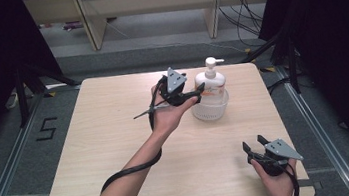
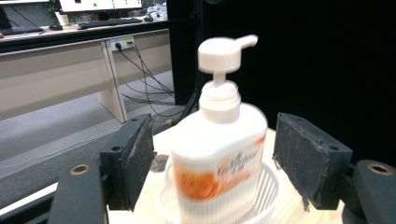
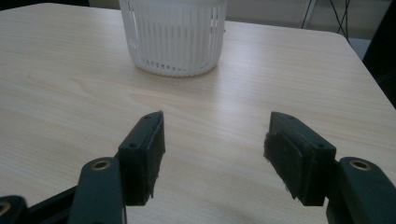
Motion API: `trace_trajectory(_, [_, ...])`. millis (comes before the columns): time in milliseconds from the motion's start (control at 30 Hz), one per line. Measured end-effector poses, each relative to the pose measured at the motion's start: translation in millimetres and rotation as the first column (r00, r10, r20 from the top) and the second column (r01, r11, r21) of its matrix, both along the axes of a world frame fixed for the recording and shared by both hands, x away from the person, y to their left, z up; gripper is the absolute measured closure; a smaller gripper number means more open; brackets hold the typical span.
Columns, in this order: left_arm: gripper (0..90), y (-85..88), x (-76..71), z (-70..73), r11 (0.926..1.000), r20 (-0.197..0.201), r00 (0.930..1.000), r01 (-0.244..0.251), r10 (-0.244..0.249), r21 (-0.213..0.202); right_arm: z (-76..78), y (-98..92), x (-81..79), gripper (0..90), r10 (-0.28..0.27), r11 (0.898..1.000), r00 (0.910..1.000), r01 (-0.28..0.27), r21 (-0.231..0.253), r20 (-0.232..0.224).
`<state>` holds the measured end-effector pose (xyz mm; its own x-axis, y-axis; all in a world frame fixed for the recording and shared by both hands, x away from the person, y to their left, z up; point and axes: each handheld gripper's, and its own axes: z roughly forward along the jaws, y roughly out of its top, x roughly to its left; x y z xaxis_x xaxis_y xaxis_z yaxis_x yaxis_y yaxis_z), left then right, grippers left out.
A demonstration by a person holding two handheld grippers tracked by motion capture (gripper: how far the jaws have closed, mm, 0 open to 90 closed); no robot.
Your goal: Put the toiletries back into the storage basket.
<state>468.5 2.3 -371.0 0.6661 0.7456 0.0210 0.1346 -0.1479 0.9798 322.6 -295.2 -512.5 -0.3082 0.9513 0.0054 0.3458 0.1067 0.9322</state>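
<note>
A white pump bottle [image 1: 213,79] with an orange label stands upright in a white slotted basket [image 1: 210,109] right of the table's centre. My left gripper [image 1: 198,90] is held level just left of the bottle. In the left gripper view the bottle [image 2: 219,144] stands between the open jaws of that gripper [image 2: 215,126], with a gap on each side and neither pad touching it. The basket [image 2: 266,191] shows below. My right gripper [image 1: 253,143] rests near the front right corner, open and holding nothing [image 3: 215,119], pointed toward the basket [image 3: 173,37].
The pale wooden table [image 1: 116,135] has bare wood to the left and in front. Black curtains flank both sides. Desk legs [image 1: 90,22] and loose cables [image 1: 244,9] lie on the floor beyond the far edge.
</note>
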Motion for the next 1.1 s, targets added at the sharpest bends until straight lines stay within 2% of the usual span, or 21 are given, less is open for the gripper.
trace_trajectory(67, [28.4,9.0,-6.6,-3.2,0.9998,0.004,1.0,0.002,-0.002,0.021,-0.1,-0.5,0.3,37.9,0.002,1.0,1.0,-0.002,-0.01,-0.004])
trace_trajectory(233, [28.6,38.2,-27.0,-19.4,0.9993,0.008,1.0,0.003,-0.004,0.037,-0.5,0.6,0.0,37.9,0.001,1.0,1.0,-0.001,0.009,-0.007])
trace_trajectory(267, [28.7,45.2,-31.3,-24.5,0.9991,0.009,1.0,0.0,-0.001,0.044,-0.5,0.8,-0.3,37.8,0.005,1.0,0.9999,-0.004,0.024,-0.016])
trace_trajectory(367, [29.3,67.5,-46.6,-42.1,0.998,0.02,0.9997,-0.011,0.01,0.062,0.2,1.4,-1.4,37.9,-0.01,1.0,0.9995,0.01,0.012,-0.029])
trace_trajectory(400, [29.3,75.9,-51.6,-48.8,0.9977,0.016,0.9998,-0.012,0.011,0.066,-0.8,1.1,0.6,37.9,0.002,1.0,1.0,-0.002,0.008,-0.001])
trace_trajectory(433, [29.2,84.7,-56.5,-55.8,0.9975,0.013,0.9997,-0.021,0.02,0.068,0.2,0.4,-0.7,37.9,0.002,1.0,0.9999,-0.002,-0.001,-0.015])
trace_trajectory(500, [29.4,102.5,-66.2,-70.5,0.996,0.017,0.9993,-0.034,0.032,0.082,-0.6,0.5,0.4,37.9,0.001,1.0,1.0,-0.001,-0.001,0.0])
trace_trajectory(533, [29.4,111.2,-71.4,-77.5,0.9956,0.008,0.9992,-0.039,0.039,0.084,-0.5,0.9,0.2,37.9,0.001,1.0,0.9999,-0.001,0.006,-0.011])
trace_trajectory(600, [29.5,128.3,-81.2,-90.2,0.9963,0.008,0.9987,-0.052,0.051,0.069,0.3,-0.7,0.2,37.9,0.001,1.0,0.9999,-0.002,-0.017,-0.011])
trace_trajectory(700, [30.0,150.8,-96.3,-105.1,0.996,0.019,0.9972,-0.074,0.073,0.051,-0.1,-0.9,0.9,37.9,-0.004,1.0,1.0,0.004,-0.028,0.008])
trace_trajectory(733, [30.0,157.3,-101.4,-109.0,0.9949,0.004,0.9964,-0.085,0.085,0.053,0.1,-1.1,0.7,37.9,-0.002,1.0,1.0,0.002,-0.029,0.002])
trace_trajectory(767, [30.0,162.8,-104.2,-113.4,0.9952,0.004,0.9959,-0.09,0.09,0.038,0.2,-1.1,0.8,37.9,-0.004,1.0,1.0,0.004,-0.029,0.002])
trace_trajectory(833, [30.0,171.8,-112.5,-120.6,0.9932,-0.005,0.994,-0.109,0.109,0.042,-0.7,-0.4,1.7,37.9,-0.007,1.0,0.9999,0.007,-0.02,0.009])
trace_trajectory(900, [30.3,177.4,-118.0,-128.4,0.9923,0.009,0.9926,-0.121,0.121,0.026,-0.6,-0.7,1.4,37.9,-0.009,1.0,0.9999,0.009,-0.026,0.014])
trace_trajectory(933, [30.4,180.3,-122.2,-131.4,0.9899,0.005,0.9901,-0.14,0.14,0.022,-1.3,0.7,1.4,37.9,-0.01,1.0,0.9999,0.01,-0.007,0.01])
trace_trajectory(967, [31.1,182.2,-124.0,-134.5,0.9891,0.02,0.9889,-0.147,0.147,0.003,-1.1,1.3,0.7,37.9,-0.011,1.0,0.9999,0.011,0.002,-0.003])
trace_trajectory(1033, [31.3,185.2,-127.2,-134.4,0.9882,0.018,0.9885,-0.15,0.15,0.028,-0.4,0.8,0.2,37.8,-0.011,1.0,0.9998,0.011,0.0,-0.014])
trace_trajectory(1067, [31.2,186.1,-126.2,-135.3,0.9886,0.027,0.9884,-0.15,0.149,0.015,0.2,1.1,-1.0,37.8,-0.018,1.0,0.9994,0.019,0.009,-0.03])
trace_trajectory(1100, [31.2,187.8,-126.6,-135.3,0.9865,0.019,0.9866,-0.163,0.162,0.018,0.2,1.4,-1.4,37.7,-0.021,1.0,0.9992,0.021,0.015,-0.033])
